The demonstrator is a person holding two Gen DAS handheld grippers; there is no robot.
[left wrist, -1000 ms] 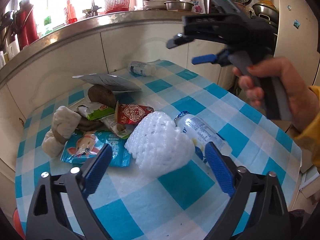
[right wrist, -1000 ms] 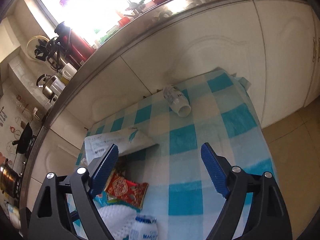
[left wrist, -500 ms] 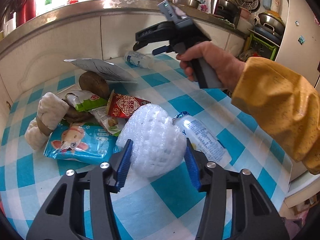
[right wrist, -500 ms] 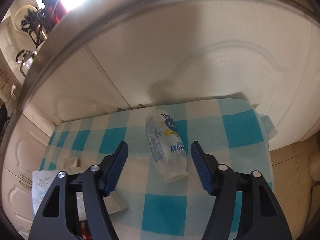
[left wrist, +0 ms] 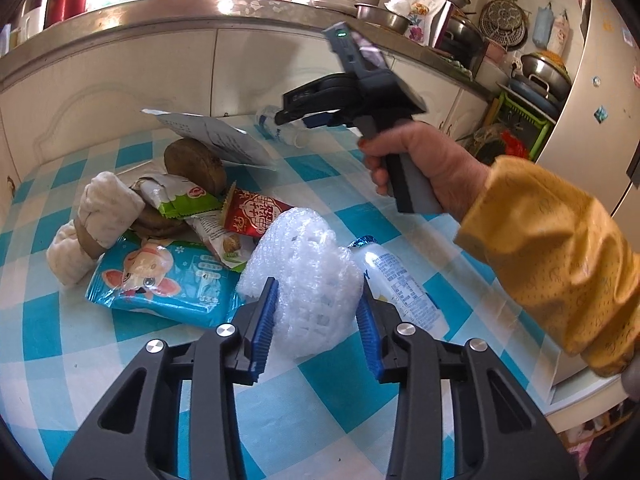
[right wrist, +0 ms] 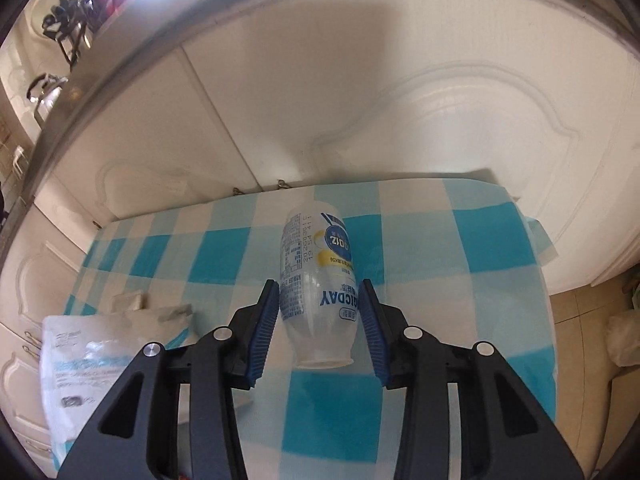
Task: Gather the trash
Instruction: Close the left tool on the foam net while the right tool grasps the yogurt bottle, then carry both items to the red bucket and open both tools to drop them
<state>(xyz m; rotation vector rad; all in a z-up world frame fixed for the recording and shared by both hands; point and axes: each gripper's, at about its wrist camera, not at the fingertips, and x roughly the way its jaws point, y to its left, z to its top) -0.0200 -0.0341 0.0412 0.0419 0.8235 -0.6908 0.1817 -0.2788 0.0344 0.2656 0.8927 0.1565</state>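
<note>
On the blue-checked tablecloth [left wrist: 340, 392] lies a white foam net [left wrist: 304, 256], and my left gripper [left wrist: 316, 286] is closing on it, both blue pads pressing into its sides. A labelled plastic bottle [left wrist: 400, 284] lies just right of the net. At the table's far end a clear bottle [right wrist: 316, 264] lies on its side with its open mouth toward me. My right gripper [right wrist: 319, 284] is closing on it, pads against both sides. In the left wrist view the right gripper [left wrist: 288, 118] reaches down at that bottle [left wrist: 294, 136].
Left of the net sits a heap: red wrapper [left wrist: 256, 212], green wrapper [left wrist: 180, 198], blue pack [left wrist: 168, 280], white pouch [left wrist: 220, 140], brown round lump [left wrist: 196, 166], rolled cloth [left wrist: 104, 208]. White cabinets [right wrist: 400, 100] back the table. A yellow sleeve [left wrist: 560, 256] crosses its right side.
Both grippers' jaws have narrowed from wide open. The left came in around the foam net. The right moved forward and down to the far bottle, which now sits between its pads.
</note>
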